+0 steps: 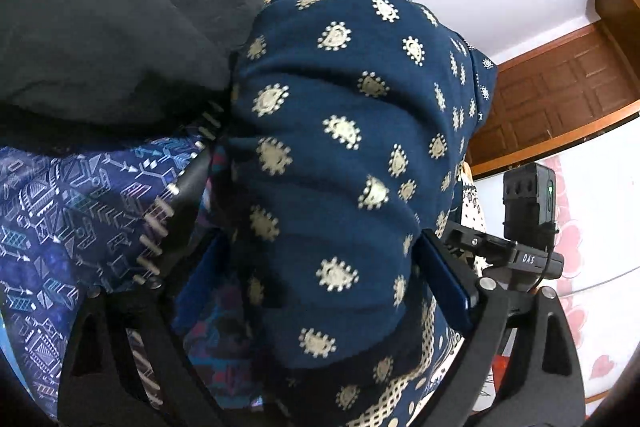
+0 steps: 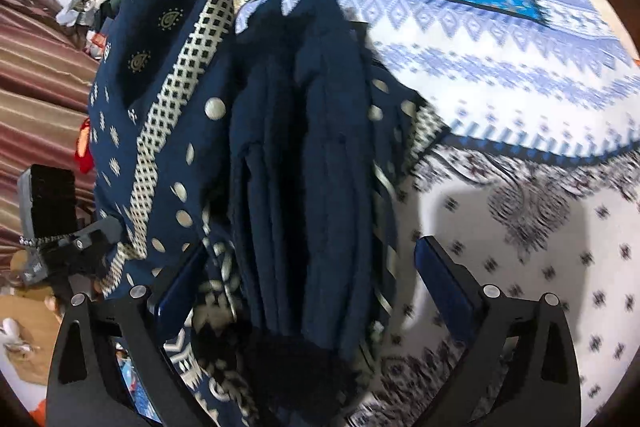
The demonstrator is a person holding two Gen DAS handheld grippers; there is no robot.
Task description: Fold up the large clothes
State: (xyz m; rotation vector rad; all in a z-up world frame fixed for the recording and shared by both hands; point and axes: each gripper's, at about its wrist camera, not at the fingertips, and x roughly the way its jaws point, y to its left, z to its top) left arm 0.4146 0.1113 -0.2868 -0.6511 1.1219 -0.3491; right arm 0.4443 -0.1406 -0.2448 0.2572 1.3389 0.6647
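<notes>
Lowering a folded navy garment [image 1: 352, 131] onto the bed [image 2: 520, 107], with both tools angled steeply down at the cloth. Straddles the bundle with the left hand-held gripper [image 1: 320, 239], spread wide on either side of the cream-motif fabric; looks released rather than clenched, with the right-hand pad just touching the cloth and no sign of a pinch, though the bulk of the fabric hides part of the left-hand pad. Straddles the same garment from the other end with the right hand-held gripper [image 2: 312, 243], likewise let go: plainly apart from the cloth on one side, with bare patterned sheet showing in the gap.

Shows, in the right wrist view, stacked pleats of plain navy lining beside a lattice border and dotted trim, so probably several folds already made. Lies bunched and somewhat humped rather than flat, probably because of being set down end-on between the two tools. Sits just beside a black garment [image 1: 100, 27] and over a blue geometric-print cloth [image 1: 60, 219], likely other items in the pile.

Calls next, as a judgement, for pressing the hump flat or re-gripping the edges to square the fold. Risks springing open if left heaped like this.
</notes>
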